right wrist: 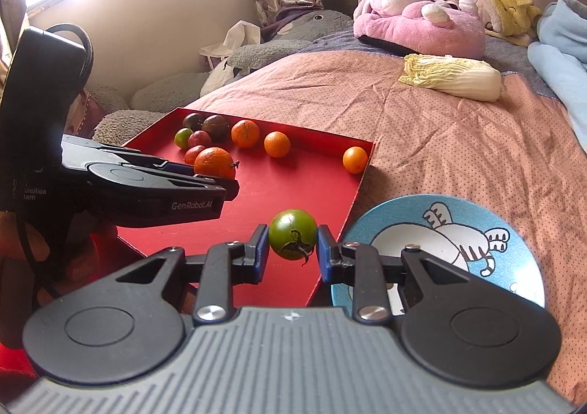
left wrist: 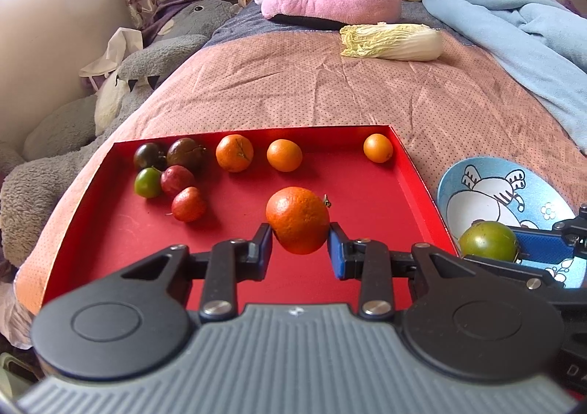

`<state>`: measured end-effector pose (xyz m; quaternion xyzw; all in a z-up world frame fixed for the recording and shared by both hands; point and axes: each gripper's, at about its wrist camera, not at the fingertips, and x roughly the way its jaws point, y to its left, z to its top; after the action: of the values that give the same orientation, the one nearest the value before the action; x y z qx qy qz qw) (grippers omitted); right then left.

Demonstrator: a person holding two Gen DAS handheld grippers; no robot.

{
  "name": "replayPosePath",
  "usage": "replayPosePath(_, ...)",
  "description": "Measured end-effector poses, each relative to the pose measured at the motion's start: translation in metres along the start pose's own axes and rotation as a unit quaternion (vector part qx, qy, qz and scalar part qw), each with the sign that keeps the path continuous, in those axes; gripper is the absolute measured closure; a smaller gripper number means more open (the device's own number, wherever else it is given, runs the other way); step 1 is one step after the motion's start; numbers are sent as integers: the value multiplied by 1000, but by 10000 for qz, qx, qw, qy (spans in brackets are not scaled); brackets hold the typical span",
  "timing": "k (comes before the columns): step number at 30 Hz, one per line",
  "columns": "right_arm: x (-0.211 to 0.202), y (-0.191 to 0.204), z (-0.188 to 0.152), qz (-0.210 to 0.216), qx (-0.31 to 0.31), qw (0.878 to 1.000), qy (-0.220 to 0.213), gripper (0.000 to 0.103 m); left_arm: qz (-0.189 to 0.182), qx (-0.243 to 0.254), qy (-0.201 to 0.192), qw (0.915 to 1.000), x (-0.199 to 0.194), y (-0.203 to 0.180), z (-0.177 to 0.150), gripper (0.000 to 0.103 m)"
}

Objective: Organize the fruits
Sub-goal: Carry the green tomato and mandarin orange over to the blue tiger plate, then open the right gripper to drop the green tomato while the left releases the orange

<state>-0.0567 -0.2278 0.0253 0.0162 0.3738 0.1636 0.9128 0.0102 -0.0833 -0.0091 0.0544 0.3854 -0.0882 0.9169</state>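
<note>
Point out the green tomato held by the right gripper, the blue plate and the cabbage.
green tomato [right wrist: 292, 233]: right wrist view, middle of its skin, above the stalk.
blue plate [right wrist: 521, 267]: right wrist view, bare blue rim on its right side.
cabbage [right wrist: 455, 78]: right wrist view, middle of the pale leaves.

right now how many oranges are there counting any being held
4. One orange is gripped in the left gripper above the red tray. Three lie along the tray's far edge: one, a second, and a third in the far right corner.
</note>
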Motion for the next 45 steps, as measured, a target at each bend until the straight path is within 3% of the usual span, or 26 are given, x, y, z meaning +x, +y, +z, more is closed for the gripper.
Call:
replayPosePath(12,-17,-42,-21,-419,486,9979,-52,71,-245,266,16,9993,1,-33,2,67)
replayPosePath(25,-2,-98,-60,-1331,891,9865,344,71,-619,537,-25,9966,-4,-67,0,67)
replayPosePath(35,10,-106,-67,-1545,898,9827,478,69,-830,739,100,9937,6,-94,-2,67)
replayPosePath(41,-9,-103,-61,-1569,897,9831,287,69,-1007,836,109,9913,11,-115,0,67)
replayPosePath(43,-20,-102,-58,-1619,928,9823,158,65,-1073,867,107,9904,12,-121,1,67)
replayPosePath(45,-30,-101,-56,-1652,943,9817,73,52,-1121,897,98,9896,14,-126,1,67)
